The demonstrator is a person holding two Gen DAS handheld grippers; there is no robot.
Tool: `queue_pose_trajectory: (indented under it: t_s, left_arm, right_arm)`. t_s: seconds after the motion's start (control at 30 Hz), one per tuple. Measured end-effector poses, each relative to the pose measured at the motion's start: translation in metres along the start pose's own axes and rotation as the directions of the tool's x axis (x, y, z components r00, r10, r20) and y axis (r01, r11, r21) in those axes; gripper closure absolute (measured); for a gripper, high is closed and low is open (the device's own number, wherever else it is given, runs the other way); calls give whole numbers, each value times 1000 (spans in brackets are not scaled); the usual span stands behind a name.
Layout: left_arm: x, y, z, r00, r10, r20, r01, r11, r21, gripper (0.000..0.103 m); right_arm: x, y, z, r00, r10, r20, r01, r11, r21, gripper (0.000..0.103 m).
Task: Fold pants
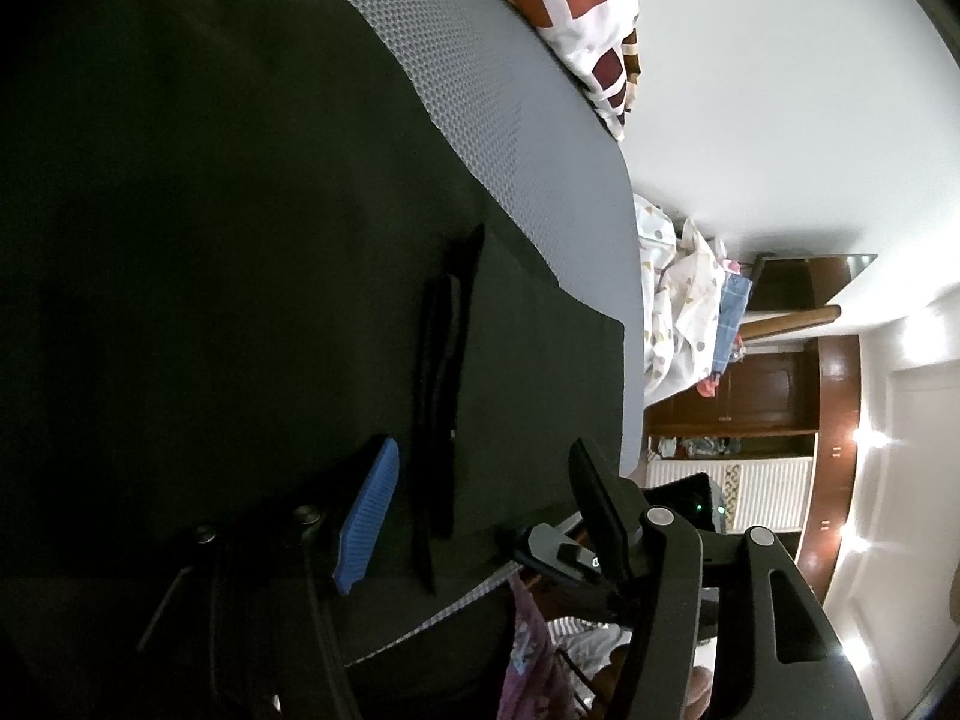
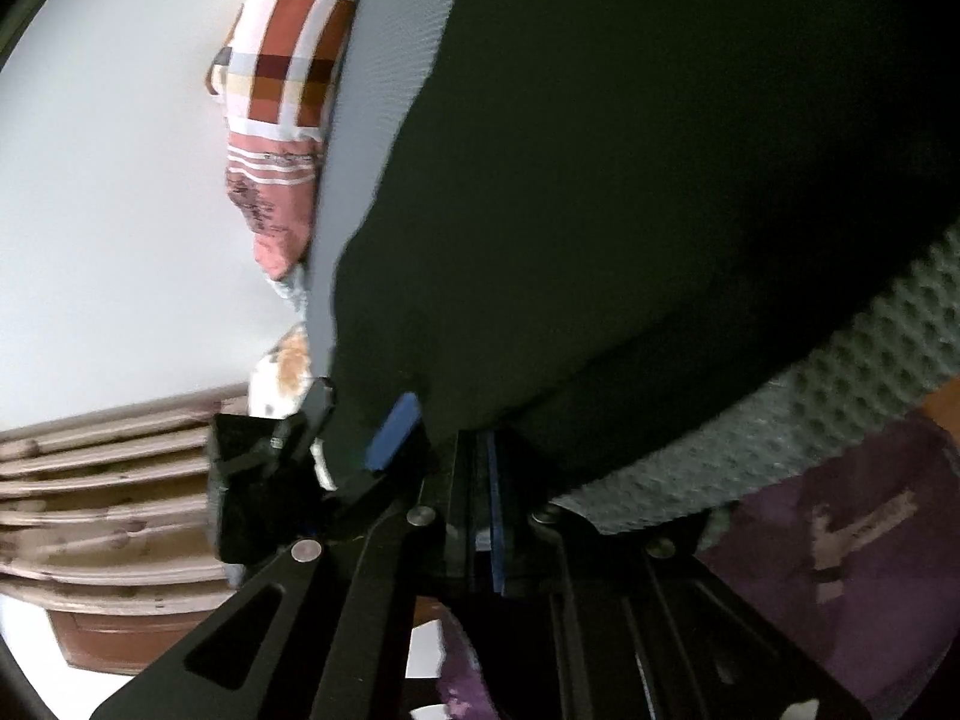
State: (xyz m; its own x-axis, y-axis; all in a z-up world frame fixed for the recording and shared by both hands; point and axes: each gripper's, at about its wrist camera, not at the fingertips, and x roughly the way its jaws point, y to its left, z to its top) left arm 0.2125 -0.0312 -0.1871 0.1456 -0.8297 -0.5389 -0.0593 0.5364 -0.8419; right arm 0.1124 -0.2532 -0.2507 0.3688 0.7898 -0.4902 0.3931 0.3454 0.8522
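Observation:
Dark, nearly black pants [image 1: 228, 252] lie spread flat on a grey textured mattress [image 1: 492, 78]. A black drawstring [image 1: 444, 372] lies on the cloth near the waist edge. My left gripper [image 1: 480, 480] is open over that edge, its blue pad [image 1: 369, 516] on the left and the black finger [image 1: 600, 510] on the right, with nothing between them. In the right wrist view the pants [image 2: 630, 168] fill the upper right. My right gripper [image 2: 444, 444] is nearly closed at the fabric's near edge, and the cloth hides whether it pinches the pants.
A checked pillow [image 1: 570, 12] lies at the mattress head, also in the right wrist view [image 2: 288, 60]. Bedding and clothes [image 1: 684, 312] are piled beside the bed, with wooden furniture [image 1: 762, 396] behind. A purple garment [image 2: 840, 540] is at the near edge.

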Motion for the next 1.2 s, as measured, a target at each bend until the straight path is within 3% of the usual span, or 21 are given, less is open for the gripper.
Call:
queue_pose_trajectory:
  t_s: [0.13,0.47,0.57,0.67,0.97,1.2]
  left_arm:
    - [0,2,0,1000,-4,-3,4,1000,-1,42]
    - [1,5,-2,1000,-17,0,17,1000,3,42]
    - [1,5,-3,1000,-18,0,18,1000,4,42]
    - [2,6,-2,1000,-22,-3,22,1000,-1,42]
    - [-1,6,-2,1000,-20,-11,20,1000,-13,42]
    - [-1,5,-2,1000,-11,-11,11,1000,-4,42]
  right_arm:
    - [-1,-5,2,999,-1,38,0,999,46,81]
    - [4,5,6,994,-59,87,55,997,52,79]
    - [6,6,8,992,-76,96,71,996,54,84]
    - [8,3,9,994,-63,87,60,997,39,94]
    - [-13,17,-4,997,-23,72,28,997,-65,96]
    - [-5,0,-5,998,-54,29,55,998,-23,96]
